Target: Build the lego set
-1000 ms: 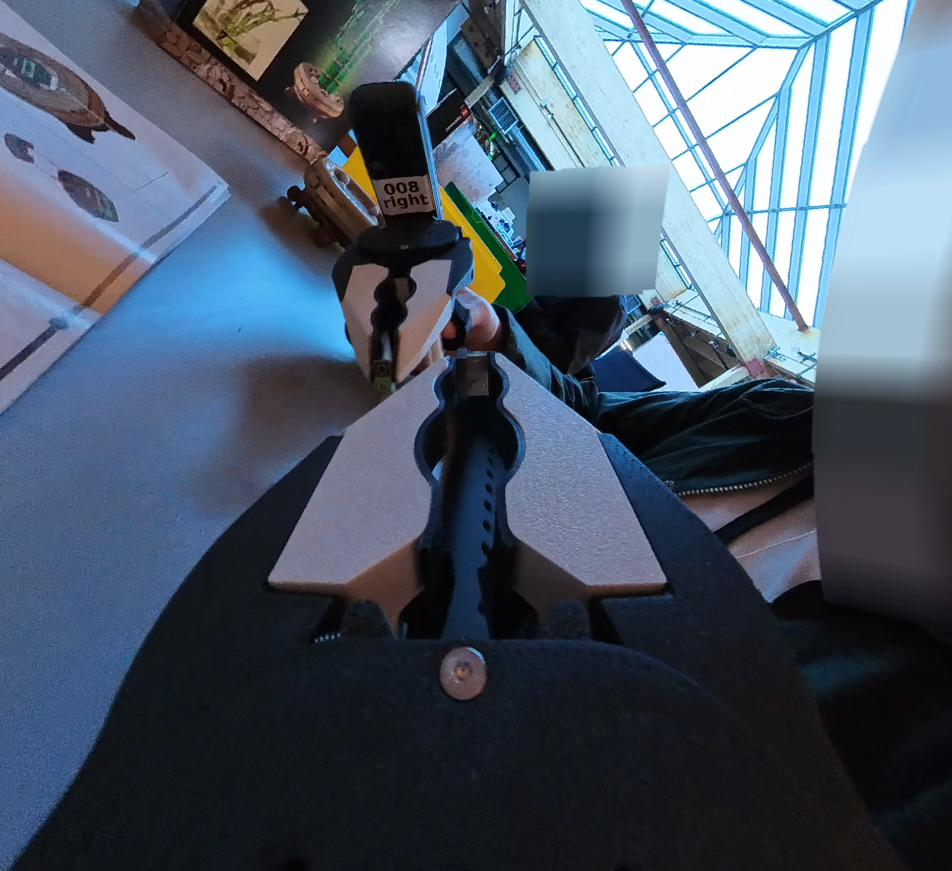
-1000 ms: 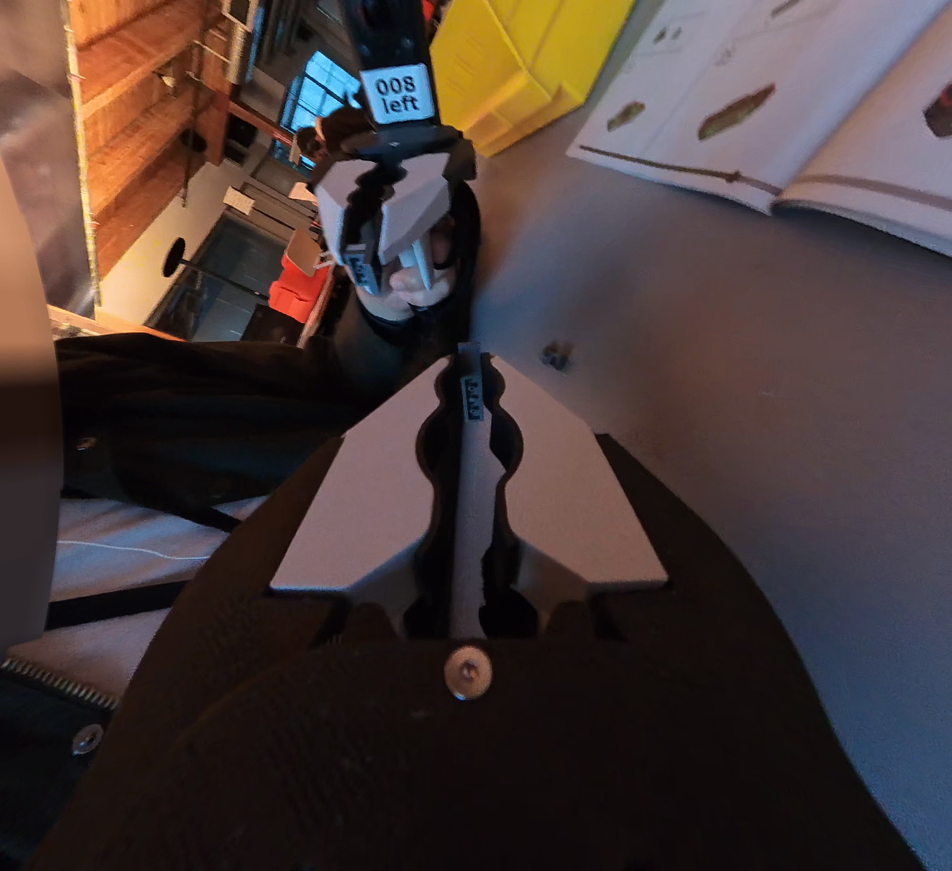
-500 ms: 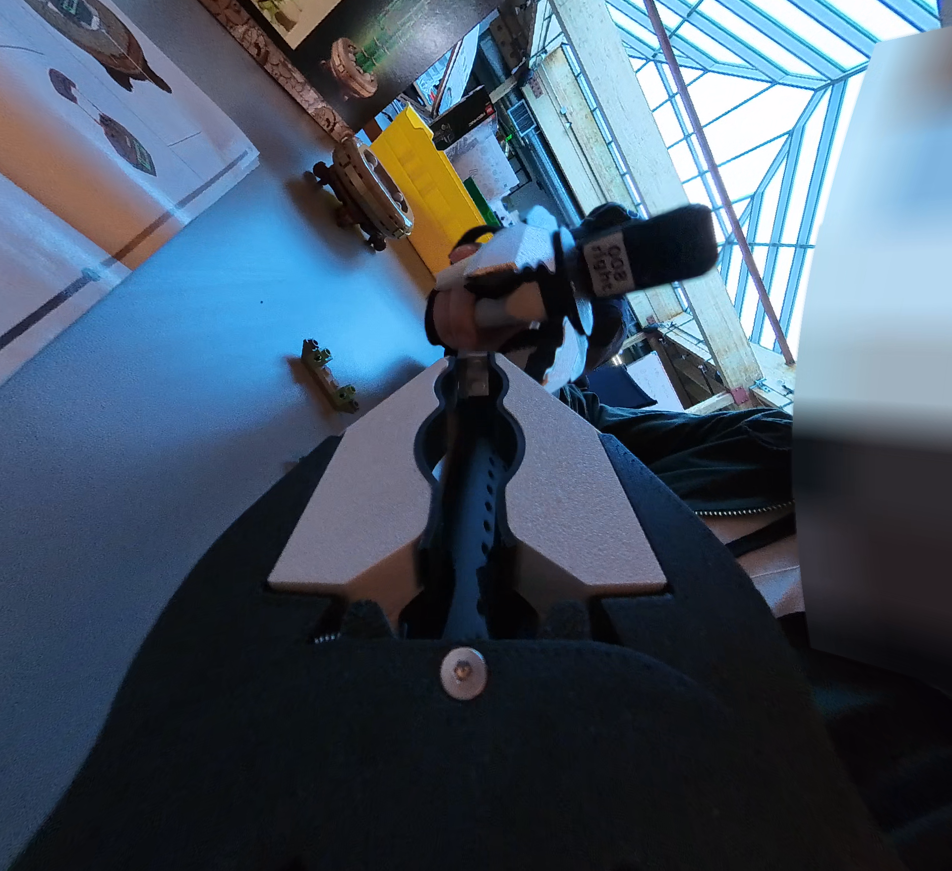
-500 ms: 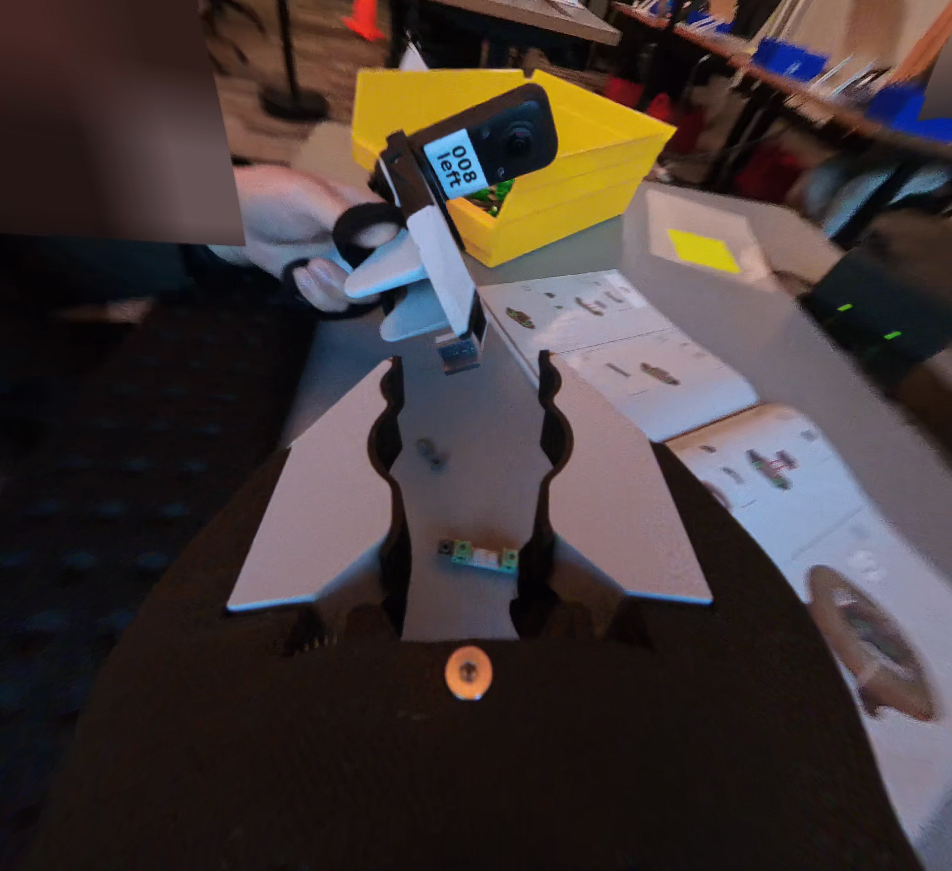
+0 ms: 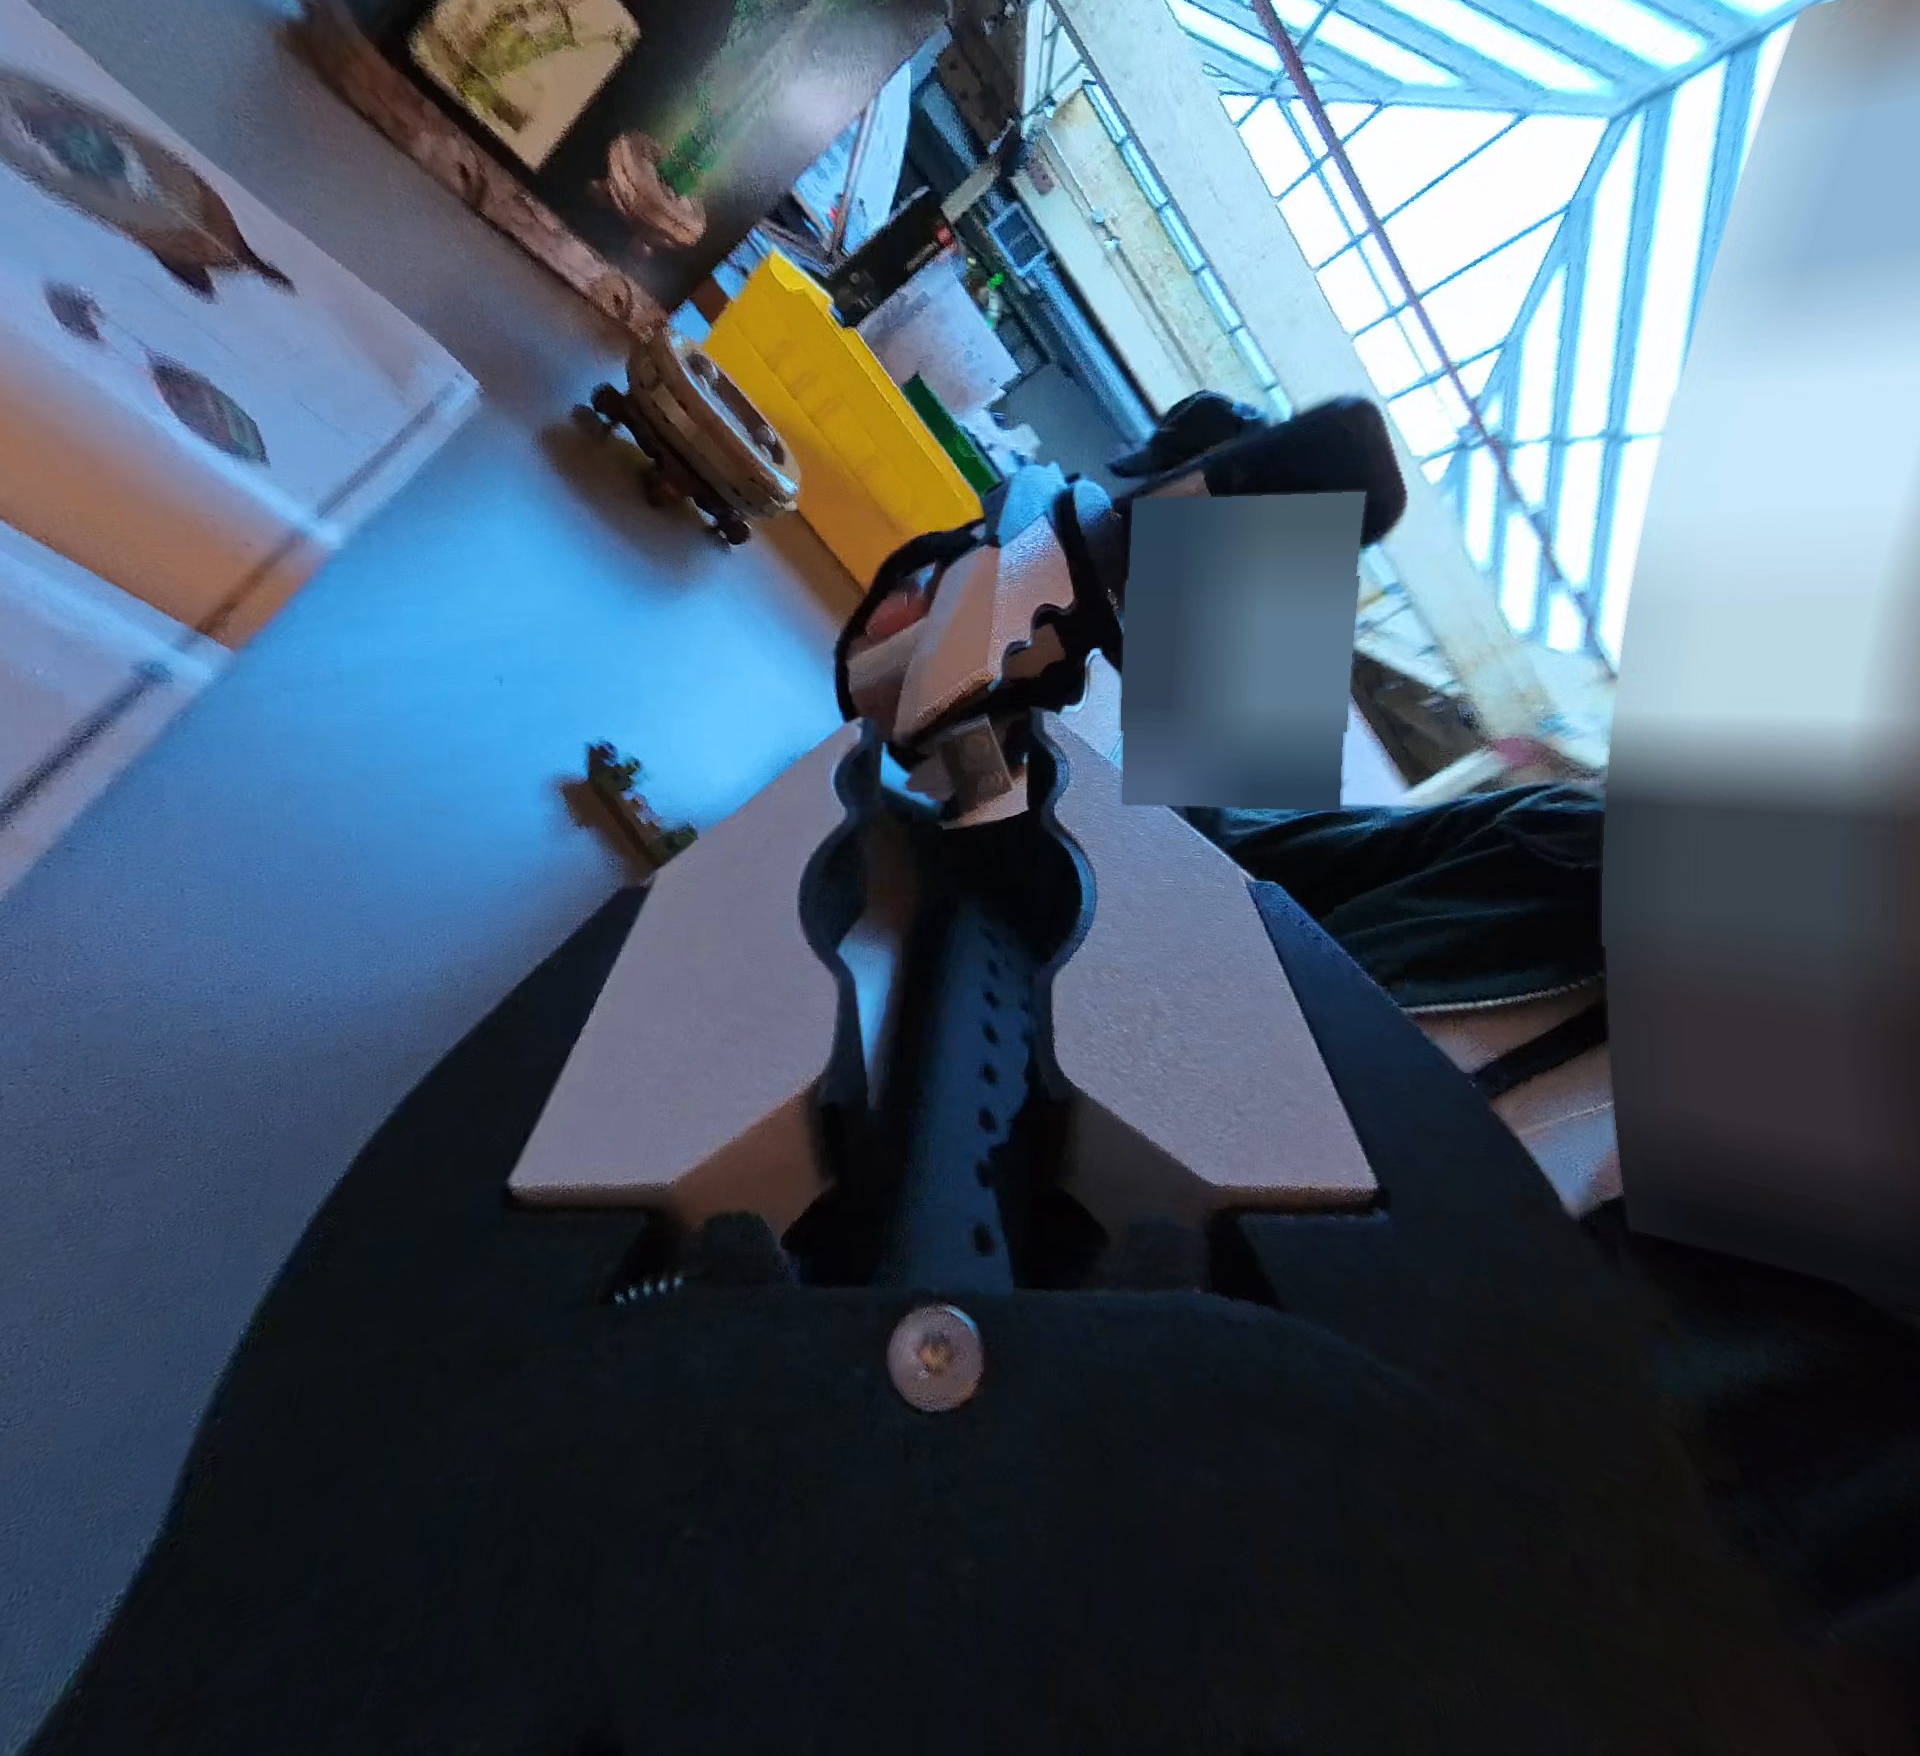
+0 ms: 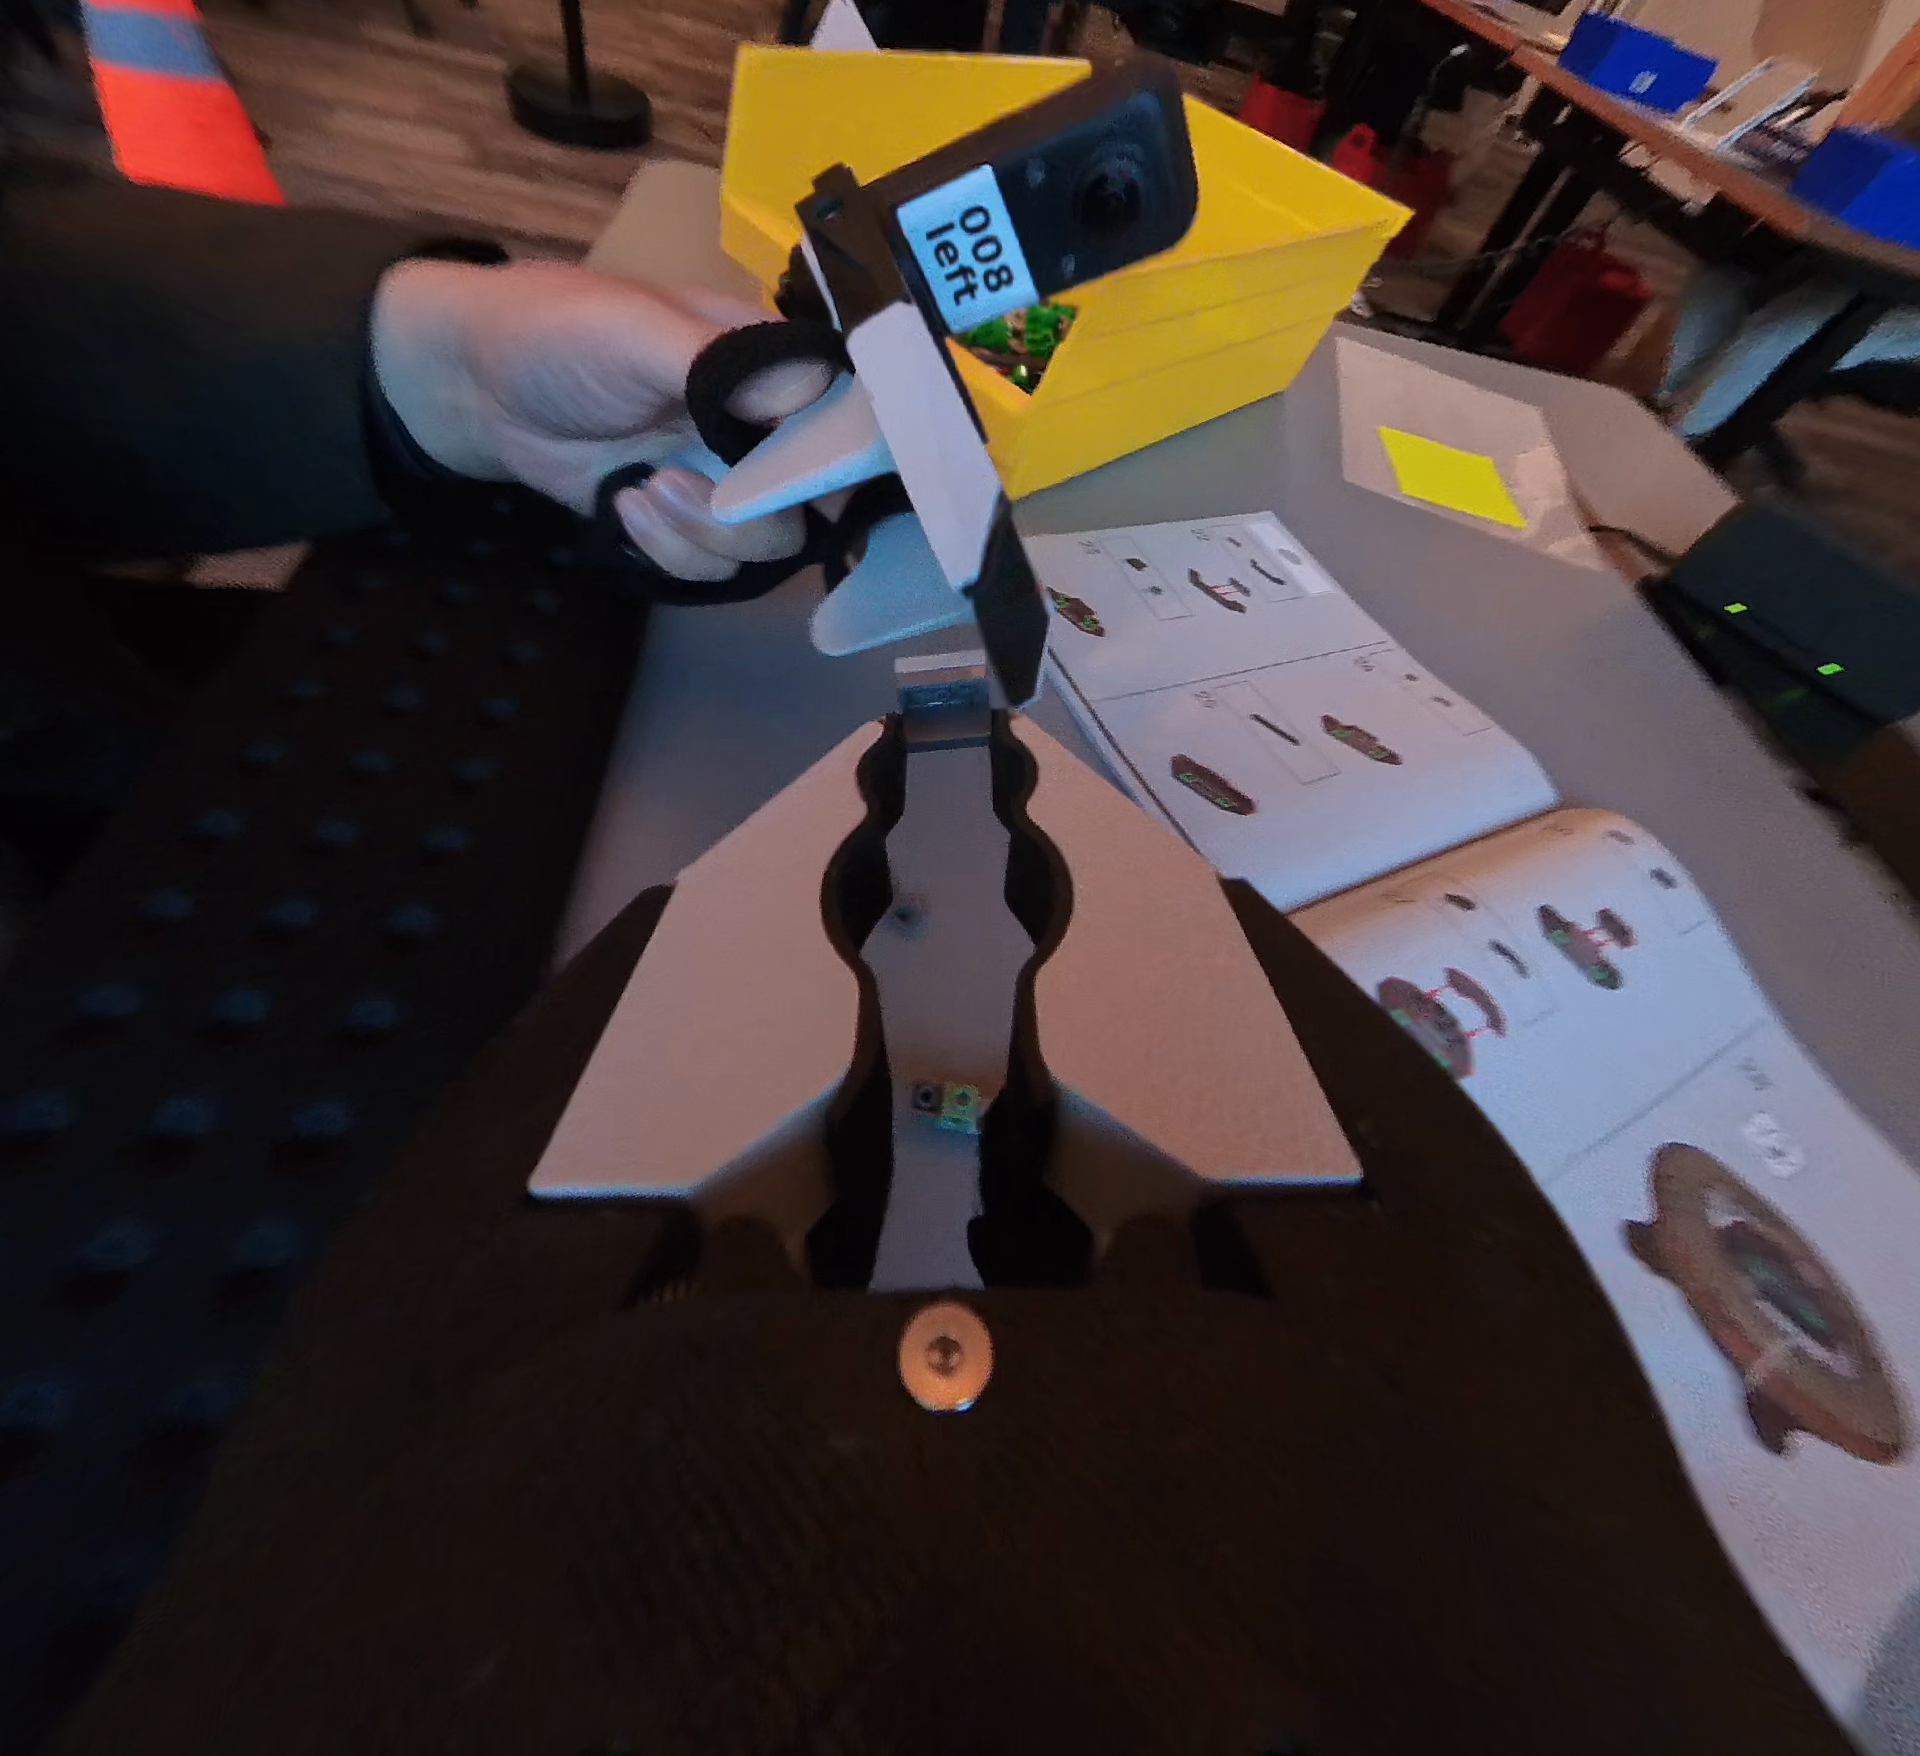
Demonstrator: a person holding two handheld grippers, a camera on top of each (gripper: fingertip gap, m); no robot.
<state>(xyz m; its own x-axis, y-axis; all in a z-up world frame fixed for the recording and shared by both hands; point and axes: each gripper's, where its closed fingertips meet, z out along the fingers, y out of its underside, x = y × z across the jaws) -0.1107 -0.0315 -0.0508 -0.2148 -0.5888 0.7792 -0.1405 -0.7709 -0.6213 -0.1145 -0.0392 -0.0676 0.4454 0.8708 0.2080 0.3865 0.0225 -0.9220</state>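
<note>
Pinches a small grey piece between the tips of the right claw, both fingers drawn in snug against its sides. Meets the left claw at that same spot, tip to tip, above the grey table. From the left wrist view, shows those left fingers parted a little wider than the piece, which sits between their tips. Blurs too much there to tell whether either pad touches it.

Leaves a short Lego strip with green ends lying flat on the table, apart from both claws and framed in the gap near the base of the right fingers. Places a tiny dark piece on the table farther up that same gap.

Spreads an open instruction booklet to the right of the right claw. Sets a yellow bin of green parts behind the left claw. Stands a round brown Lego build on the table just before that bin.
</note>
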